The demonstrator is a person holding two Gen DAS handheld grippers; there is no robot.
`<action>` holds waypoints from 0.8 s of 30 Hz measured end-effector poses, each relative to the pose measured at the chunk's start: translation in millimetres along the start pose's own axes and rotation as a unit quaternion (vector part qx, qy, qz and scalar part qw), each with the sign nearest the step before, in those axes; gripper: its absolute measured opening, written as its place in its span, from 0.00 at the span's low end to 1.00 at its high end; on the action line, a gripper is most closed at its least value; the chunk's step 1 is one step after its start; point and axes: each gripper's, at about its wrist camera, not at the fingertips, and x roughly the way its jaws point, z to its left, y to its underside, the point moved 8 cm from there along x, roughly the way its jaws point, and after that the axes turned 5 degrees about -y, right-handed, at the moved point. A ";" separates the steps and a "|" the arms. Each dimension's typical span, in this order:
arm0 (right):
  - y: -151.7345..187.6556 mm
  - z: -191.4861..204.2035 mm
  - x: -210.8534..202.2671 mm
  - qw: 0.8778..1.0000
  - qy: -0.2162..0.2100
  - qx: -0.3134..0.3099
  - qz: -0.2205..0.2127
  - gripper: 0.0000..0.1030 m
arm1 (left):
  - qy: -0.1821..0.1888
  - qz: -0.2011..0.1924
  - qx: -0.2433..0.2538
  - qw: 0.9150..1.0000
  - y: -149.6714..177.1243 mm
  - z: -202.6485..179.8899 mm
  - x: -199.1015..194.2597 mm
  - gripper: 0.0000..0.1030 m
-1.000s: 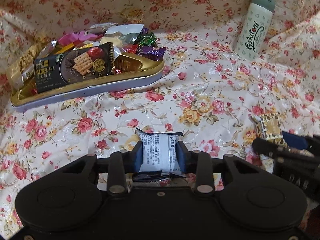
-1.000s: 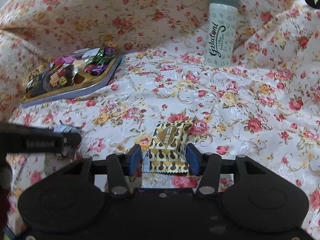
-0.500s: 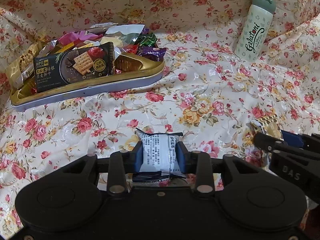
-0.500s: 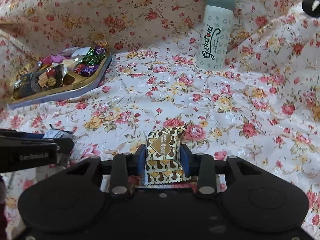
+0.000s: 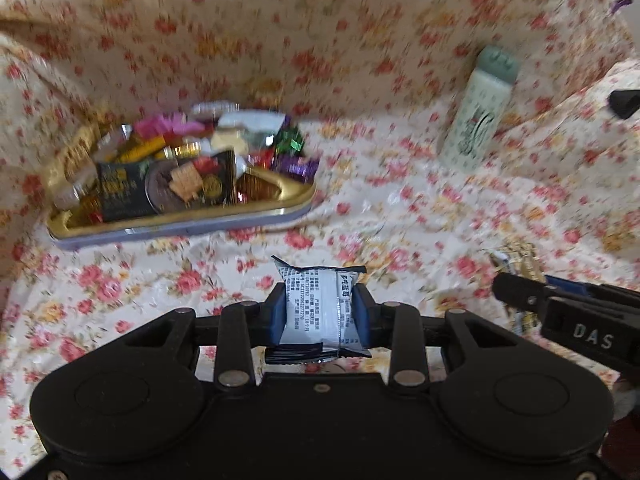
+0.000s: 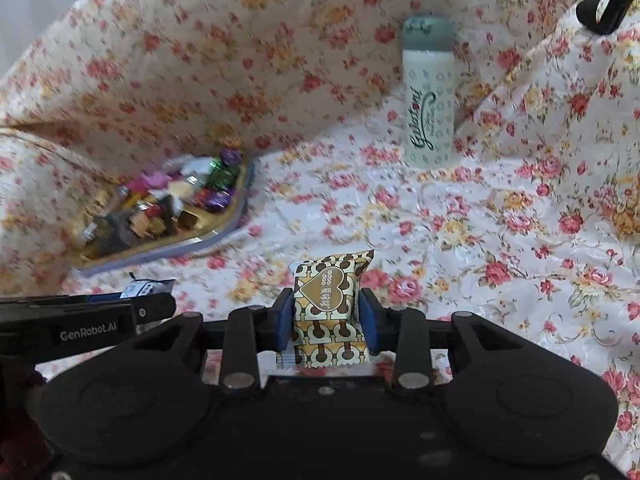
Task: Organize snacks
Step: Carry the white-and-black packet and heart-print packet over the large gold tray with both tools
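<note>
My left gripper (image 5: pixel 319 312) is shut on a white snack packet (image 5: pixel 318 306) with black print, held a little above the floral cloth. My right gripper (image 6: pixel 326 320) is shut on a gold-and-brown snack packet (image 6: pixel 330 304) with a heart on it, also lifted. A gold tray (image 5: pixel 276 204) heaped with wrapped sweets and a dark cracker box (image 5: pixel 160 186) lies at the far left; it is the gold tray (image 6: pixel 216 236) seen in the right wrist view too. Each gripper shows at the edge of the other's view: right gripper (image 5: pixel 524 280), left gripper (image 6: pixel 152 296).
A pale green bottle (image 5: pixel 478 120) with a grey-green cap stands upright at the back right, the same bottle (image 6: pixel 428 96) in the right wrist view. Floral cloth (image 6: pixel 500 220) covers the surface and rises behind. A black strap (image 6: pixel 604 8) shows at the far right.
The right gripper closed on the gold packet. Both grippers then rose with their packets, so tray and bottle sit lower and farther in view.
</note>
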 end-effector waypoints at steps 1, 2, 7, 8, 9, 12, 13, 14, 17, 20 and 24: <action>-1.9 3.7 -7.0 1.000 -0.006 -0.001 -0.004 0.35 | 0.000 -0.005 0.002 1.000 -1.9 -0.6 -8.0 0.41; -3.4 8.0 -13.8 1.000 -0.011 -0.002 -0.007 0.35 | 0.001 -0.009 0.003 1.000 -3.4 -0.6 -14.5 0.41; -5.7 27.6 -48.1 0.999 -0.035 -0.010 -0.017 0.35 | -0.005 -0.014 0.008 1.000 -3.2 -0.8 -54.2 0.41; -4.5 31.4 -55.0 0.999 -0.040 -0.012 -0.017 0.35 | -0.005 -0.014 0.006 1.000 -2.0 -0.2 -62.5 0.41; -3.3 34.6 -62.8 0.999 -0.044 -0.014 -0.017 0.35 | -0.005 -0.013 0.006 1.000 -0.4 -0.3 -70.2 0.41; 2.9 43.3 -84.1 0.998 -0.059 -0.020 -0.015 0.35 | -0.010 -0.002 0.003 1.000 8.0 1.2 -90.2 0.41; 6.1 46.0 -90.5 0.998 -0.065 -0.022 -0.014 0.35 | -0.010 0.002 0.001 1.000 11.2 2.2 -96.1 0.41; 9.2 48.4 -97.0 0.997 -0.070 -0.024 -0.012 0.35 | -0.009 0.005 0.000 1.000 14.9 3.2 -101.5 0.41; 20.5 53.0 -114.3 0.996 -0.085 -0.026 -0.002 0.35 | -0.009 0.022 -0.005 1.000 28.5 7.6 -116.8 0.41; 34.5 55.0 -127.0 0.995 -0.101 -0.019 0.016 0.35 | -0.014 0.041 -0.008 0.999 43.9 13.7 -125.5 0.41; 58.4 58.7 -137.6 0.992 -0.117 -0.020 0.047 0.35 | -0.016 0.071 -0.008 0.997 68.0 21.1 -129.2 0.41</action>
